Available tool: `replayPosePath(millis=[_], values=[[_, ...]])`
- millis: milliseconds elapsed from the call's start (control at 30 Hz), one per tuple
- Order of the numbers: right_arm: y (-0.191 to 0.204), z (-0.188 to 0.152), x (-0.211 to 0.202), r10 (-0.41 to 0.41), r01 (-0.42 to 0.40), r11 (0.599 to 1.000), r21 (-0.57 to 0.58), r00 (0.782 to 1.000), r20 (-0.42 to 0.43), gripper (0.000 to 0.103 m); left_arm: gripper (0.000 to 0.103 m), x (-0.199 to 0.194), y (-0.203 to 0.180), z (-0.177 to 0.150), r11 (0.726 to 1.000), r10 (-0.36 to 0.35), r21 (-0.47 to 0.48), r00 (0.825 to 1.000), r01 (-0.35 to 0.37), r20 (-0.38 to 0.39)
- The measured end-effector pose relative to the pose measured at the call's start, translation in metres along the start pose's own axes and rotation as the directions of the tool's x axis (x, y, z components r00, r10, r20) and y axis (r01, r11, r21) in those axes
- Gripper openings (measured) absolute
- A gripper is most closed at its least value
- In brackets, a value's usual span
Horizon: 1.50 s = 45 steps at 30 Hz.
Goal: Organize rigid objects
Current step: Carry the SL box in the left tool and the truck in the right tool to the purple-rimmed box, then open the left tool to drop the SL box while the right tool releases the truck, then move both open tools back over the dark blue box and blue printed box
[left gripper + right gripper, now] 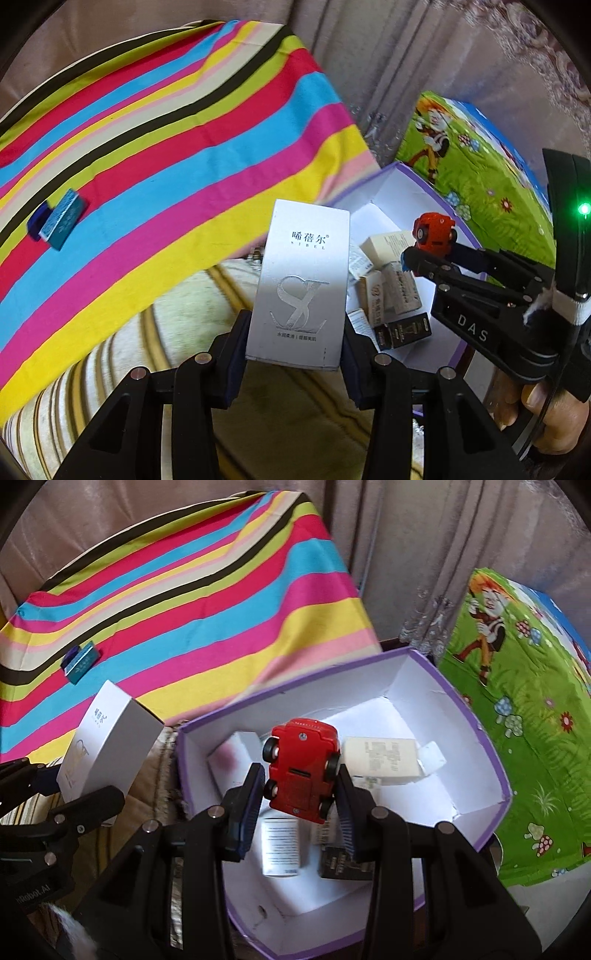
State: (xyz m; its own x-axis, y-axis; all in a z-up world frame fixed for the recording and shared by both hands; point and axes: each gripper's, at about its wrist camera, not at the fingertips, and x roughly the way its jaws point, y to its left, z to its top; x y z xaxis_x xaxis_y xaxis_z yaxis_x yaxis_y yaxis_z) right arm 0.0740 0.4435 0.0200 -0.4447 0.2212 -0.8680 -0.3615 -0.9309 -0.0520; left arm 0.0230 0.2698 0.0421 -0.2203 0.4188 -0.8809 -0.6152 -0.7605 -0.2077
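The left tongs (pixel 295 343) are closed on the lower end of a silver-white carton (pixel 301 284), one blue pad against each long side. The carton stands nearly upright in the air, off the near right corner of the striped cloth and left of the purple-rimmed box (pixel 491 760). Its face reads "SIBEL" under three Chinese characters, then a large entwined "SX" emblem and a line of small Chinese print too fine to read.

The right tongs (pixel 301 794) are clamped on a red toy car (pixel 301 764), its underside toward the camera, four black wheels showing, the pads pressing its flanks. The car hangs above the open box, over the box's middle. The body of the right tongs carries the letters "DAS" in the left wrist view; in the right wrist view the left tool shows "nRobot.AI", its start cut off.

Inside the box lie several small cartons: a cream carton (pixel 382 760) with dark printed text toward the far right wall, a white carton (pixel 279 847) with lines of blue text near the front, and a dark carton (pixel 341 864) beside it, its print unreadable.

On the striped cloth (pixel 166 140), toward its left edge, sits a small teal box (pixel 61 219) with a dark blue object touching its left side. Right of the purple-rimmed box lies a green cartoon-print cover (pixel 535 709) showing a boy and mushrooms.
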Motion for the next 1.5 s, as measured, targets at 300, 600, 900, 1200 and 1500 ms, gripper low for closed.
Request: replayPosePath(millis=[300, 600, 900, 1200, 1500], values=[[-0.034, -0.007, -0.003, -0.047, 0.047, 0.998, 0.052, 0.999, -0.006, 0.042, 0.045, 0.010, -0.023, 0.005, 0.999, -0.017, 0.043, 1.000, 0.018, -0.021], [-0.052, -0.009, -0.001, -0.066, 0.067, 0.994, 0.085, 0.998, -0.013, 0.042, 0.045, 0.016, -0.041, 0.007, 0.995, -0.055, 0.078, 0.998, 0.057, -0.033], [-0.053, -0.009, -0.001, -0.055, 0.056, 0.994, 0.097, 0.998, -0.016, 0.048, 0.061, 0.016, -0.045, 0.009, 0.996, -0.053, 0.074, 0.998, 0.056, -0.031], [-0.041, -0.007, -0.002, -0.037, 0.038, 0.996, 0.076, 0.999, -0.007, 0.053, 0.061, 0.011, -0.033, 0.009, 0.998, -0.038, 0.043, 0.999, 0.039, -0.020], [-0.013, -0.003, -0.007, -0.002, 0.002, 0.999, 0.035, 1.000, 0.007, 0.063, 0.061, 0.001, -0.002, 0.011, 1.000, -0.023, -0.005, 1.000, 0.023, -0.002]])
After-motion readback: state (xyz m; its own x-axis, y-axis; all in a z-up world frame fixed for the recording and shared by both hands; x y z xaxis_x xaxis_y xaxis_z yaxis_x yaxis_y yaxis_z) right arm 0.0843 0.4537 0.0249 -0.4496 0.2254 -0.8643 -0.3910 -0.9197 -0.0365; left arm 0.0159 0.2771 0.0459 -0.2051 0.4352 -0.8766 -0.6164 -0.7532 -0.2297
